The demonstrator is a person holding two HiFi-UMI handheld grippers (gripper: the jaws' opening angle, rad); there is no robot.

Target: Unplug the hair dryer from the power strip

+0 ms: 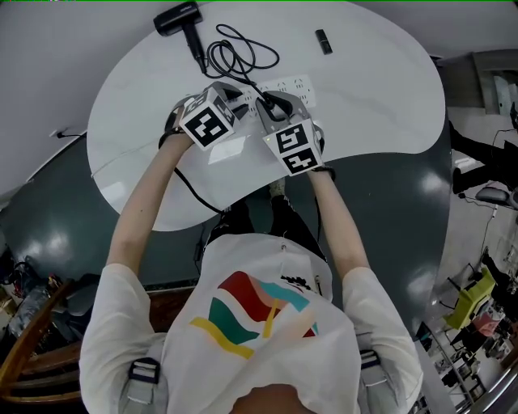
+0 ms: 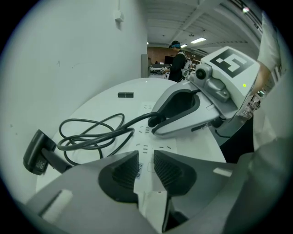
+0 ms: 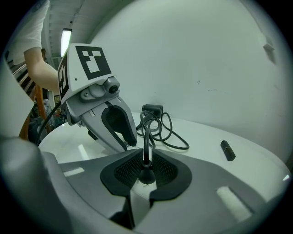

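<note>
A black hair dryer [image 1: 180, 18] lies at the far left of the white table [image 1: 380, 89], its cord [image 1: 239, 52] looped beside it. The cord runs to a black plug [image 3: 146, 173] standing in the white power strip [image 1: 290, 86]. My right gripper [image 3: 145, 157] is shut on that plug, one pad on each side, with the cord rising out between them. My left gripper [image 2: 145, 157] is shut on the near end of the power strip [image 2: 151, 137], which fills the narrow gap between its pads. The two grippers [image 1: 239, 103] [image 1: 271, 105] stand close together over the strip.
A small black oblong object [image 1: 324, 40] lies on the far right part of the table. The table's curved front edge [image 1: 202, 222] is near my body. Beyond it are dark floor, a chair [image 1: 473, 295] at the right and a person [image 2: 176, 59] far off.
</note>
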